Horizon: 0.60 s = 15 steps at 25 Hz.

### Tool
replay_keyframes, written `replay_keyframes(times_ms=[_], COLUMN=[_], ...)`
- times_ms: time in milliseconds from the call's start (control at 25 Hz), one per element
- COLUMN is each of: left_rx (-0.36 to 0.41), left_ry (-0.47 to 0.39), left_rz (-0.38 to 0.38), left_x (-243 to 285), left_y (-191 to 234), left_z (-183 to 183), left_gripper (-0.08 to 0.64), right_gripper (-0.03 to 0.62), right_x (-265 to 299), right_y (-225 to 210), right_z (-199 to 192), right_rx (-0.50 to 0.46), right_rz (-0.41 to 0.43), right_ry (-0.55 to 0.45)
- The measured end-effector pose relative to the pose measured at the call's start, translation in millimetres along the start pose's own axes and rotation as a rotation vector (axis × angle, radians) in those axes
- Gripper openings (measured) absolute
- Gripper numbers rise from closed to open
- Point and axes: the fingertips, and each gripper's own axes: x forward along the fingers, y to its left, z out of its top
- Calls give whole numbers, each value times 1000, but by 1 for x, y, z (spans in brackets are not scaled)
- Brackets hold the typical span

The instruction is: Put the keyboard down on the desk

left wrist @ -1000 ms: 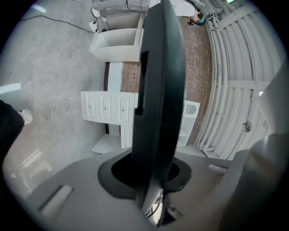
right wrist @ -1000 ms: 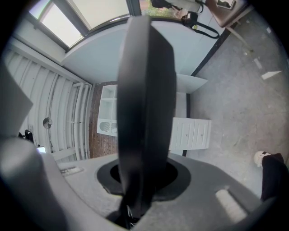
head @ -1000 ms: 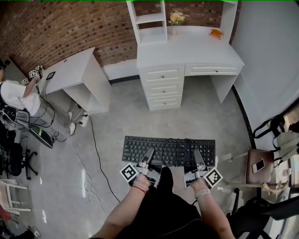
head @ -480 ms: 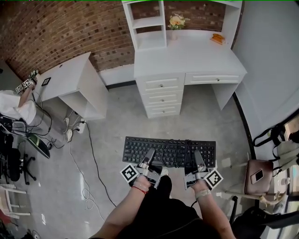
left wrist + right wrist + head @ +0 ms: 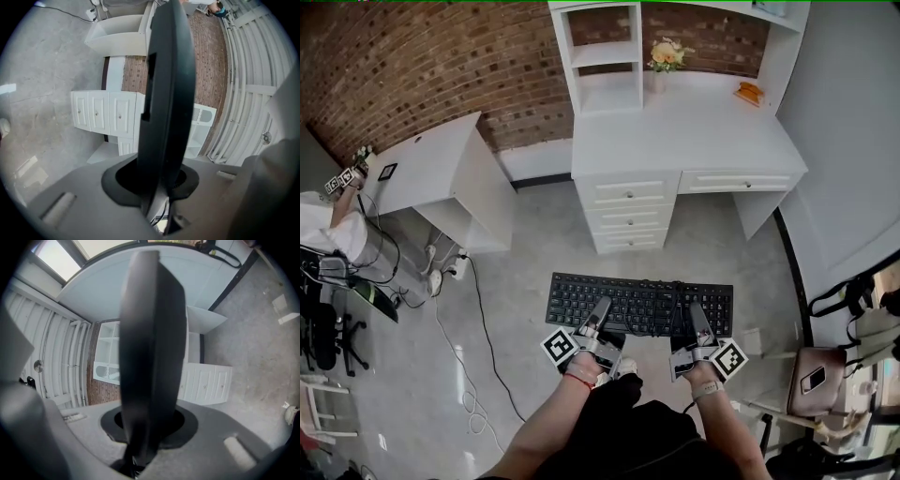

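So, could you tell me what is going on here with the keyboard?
A person is holding a black keyboard level above the floor, the left tongs shut on its near edge at the left and the right tongs at the right. The white desk with drawers stands ahead, so the keyboard is not yet set down.

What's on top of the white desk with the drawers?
On the desk a white shelf unit stands along the back, with a bunch of flowers at mid-back and a small orange thing at the back right. The unit's top runs out of frame, unseen.
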Motion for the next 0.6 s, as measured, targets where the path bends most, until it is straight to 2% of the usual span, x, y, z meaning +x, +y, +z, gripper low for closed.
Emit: replay_keyframes(times_ms=[320, 600], left_rx=[1, 1], left_ry=[-8, -11], left_rz=[-15, -11], left_x=[43, 56], left_y=[-2, -2], left_z=[35, 47], left_gripper=[81, 81], right_gripper=[75, 75], right_x=[58, 77], right_y=[0, -2], right_z=[5, 6], right_rx=[-16, -21], right_rz=[13, 6], right_ry=[18, 24])
